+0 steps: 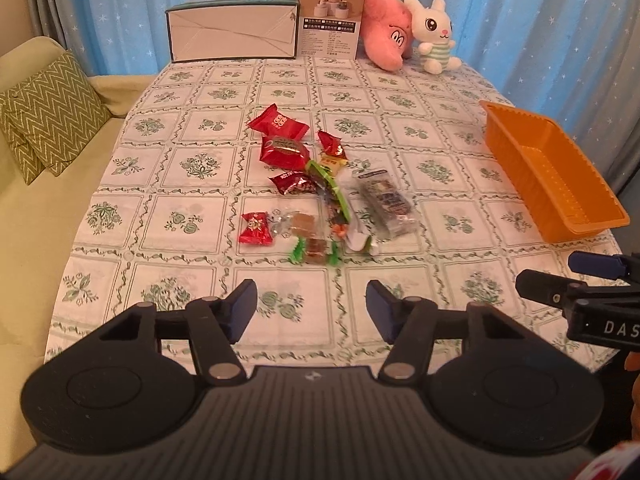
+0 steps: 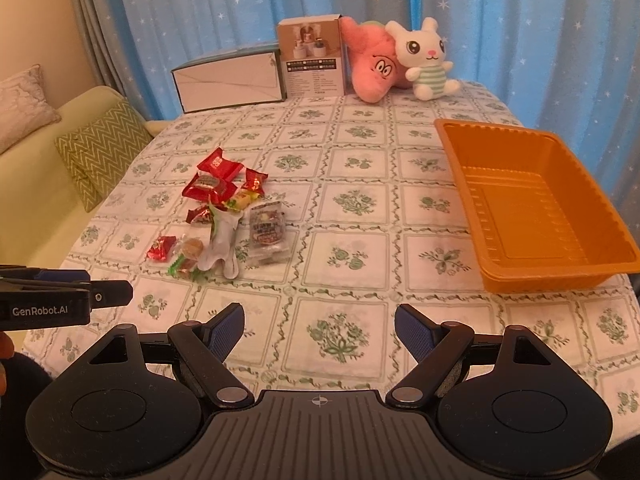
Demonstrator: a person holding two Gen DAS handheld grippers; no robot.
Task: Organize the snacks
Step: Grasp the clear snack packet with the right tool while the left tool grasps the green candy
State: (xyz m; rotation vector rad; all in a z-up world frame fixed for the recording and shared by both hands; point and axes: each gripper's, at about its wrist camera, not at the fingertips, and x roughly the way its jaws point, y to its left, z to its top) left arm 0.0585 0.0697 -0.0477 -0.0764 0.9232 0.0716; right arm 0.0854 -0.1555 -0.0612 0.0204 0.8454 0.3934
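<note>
A pile of wrapped snacks (image 1: 316,188) lies mid-table: several red packets (image 1: 280,122), a clear dark packet (image 1: 386,200), a long green-edged packet (image 1: 332,200) and small candies (image 1: 256,228). The pile also shows in the right wrist view (image 2: 232,220). An empty orange tray (image 2: 532,204) stands at the right, also visible in the left wrist view (image 1: 548,172). My left gripper (image 1: 312,306) is open and empty, short of the pile. My right gripper (image 2: 319,332) is open and empty over bare tablecloth, left of the tray.
A white box (image 1: 234,28), a printed carton (image 1: 330,20), a pink plush (image 1: 386,32) and a white bunny plush (image 1: 434,36) line the far table edge. A sofa with a green cushion (image 1: 48,120) stands left of the table. Blue curtains hang behind.
</note>
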